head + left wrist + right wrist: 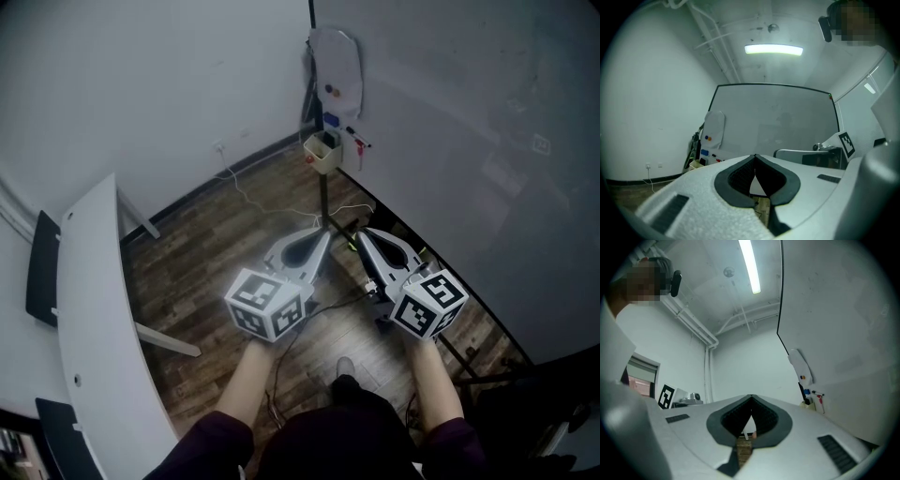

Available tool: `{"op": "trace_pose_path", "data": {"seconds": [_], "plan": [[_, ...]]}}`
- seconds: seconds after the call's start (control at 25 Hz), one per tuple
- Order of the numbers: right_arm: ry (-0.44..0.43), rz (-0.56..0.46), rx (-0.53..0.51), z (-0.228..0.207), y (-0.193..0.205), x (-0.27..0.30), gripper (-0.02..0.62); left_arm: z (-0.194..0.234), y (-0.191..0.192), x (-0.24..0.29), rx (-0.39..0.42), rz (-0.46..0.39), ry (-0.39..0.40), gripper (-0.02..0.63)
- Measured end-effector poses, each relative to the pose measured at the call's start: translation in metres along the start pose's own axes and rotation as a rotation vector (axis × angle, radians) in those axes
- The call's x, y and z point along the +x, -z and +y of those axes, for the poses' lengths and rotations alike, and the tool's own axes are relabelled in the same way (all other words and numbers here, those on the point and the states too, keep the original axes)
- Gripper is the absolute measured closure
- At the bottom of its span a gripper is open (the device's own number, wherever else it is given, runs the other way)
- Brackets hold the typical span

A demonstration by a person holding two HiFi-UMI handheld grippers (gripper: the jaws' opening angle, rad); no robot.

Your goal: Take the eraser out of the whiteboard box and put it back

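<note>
- the left gripper (327,233) has its jaws closed tip to tip, with nothing between the pads; the left gripper view shows only floor through the gap behind the tips.
- the right gripper (364,232) is likewise closed and empty. it is held just beside the left one, and the tips of both point toward the whiteboard's (450,141) lower corner.
- the whiteboard box (322,154), a beige open-topped tub, hangs at that corner, well apart from both grippers.
- something dark shows inside the box; whether it is the eraser cannot be told. a blue block (330,120) sits on the board just above the box.
- a red-capped marker (359,141) lies beside the box, under a small white panel (337,64) carrying coloured dots.
- between the grippers and the box stand the dark stand pole (323,202) and a white cable (246,199) trailing over the wooden floor (206,253).
- a curved white table (94,309) and a dark chair (42,267) are off to the left.
</note>
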State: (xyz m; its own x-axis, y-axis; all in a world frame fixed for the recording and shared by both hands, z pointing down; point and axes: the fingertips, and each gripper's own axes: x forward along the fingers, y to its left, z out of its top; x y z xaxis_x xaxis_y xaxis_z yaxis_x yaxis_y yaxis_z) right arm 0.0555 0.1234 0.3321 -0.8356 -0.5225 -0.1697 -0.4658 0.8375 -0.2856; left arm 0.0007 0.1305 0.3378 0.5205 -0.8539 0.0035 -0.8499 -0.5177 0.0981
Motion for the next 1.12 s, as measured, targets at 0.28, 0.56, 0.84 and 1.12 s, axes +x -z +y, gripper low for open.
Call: {"op": "trace_pose_path", "data": {"seconds": [0.28, 0.56, 0.84, 1.12], "plan": [[-0.007, 0.012, 0.015, -0.024, 0.003, 0.021, 0.592, 0.017, 0.001, 0.021, 0.004, 0.012, -0.007, 0.6], [-0.022, 0.025, 0.027, -0.06, 0.003, 0.047, 0.592, 0.045, 0.003, 0.055, -0.001, 0.02, -0.028, 0.6], [-0.03, 0.024, 0.043, -0.095, -0.001, 0.062, 0.592, 0.061, 0.007, 0.088, -0.003, 0.034, -0.046, 0.6], [-0.051, 0.03, 0.066, -0.118, -0.002, 0.069, 0.592, 0.07, 0.008, 0.108, 0.004, 0.046, -0.08, 0.6]]}}
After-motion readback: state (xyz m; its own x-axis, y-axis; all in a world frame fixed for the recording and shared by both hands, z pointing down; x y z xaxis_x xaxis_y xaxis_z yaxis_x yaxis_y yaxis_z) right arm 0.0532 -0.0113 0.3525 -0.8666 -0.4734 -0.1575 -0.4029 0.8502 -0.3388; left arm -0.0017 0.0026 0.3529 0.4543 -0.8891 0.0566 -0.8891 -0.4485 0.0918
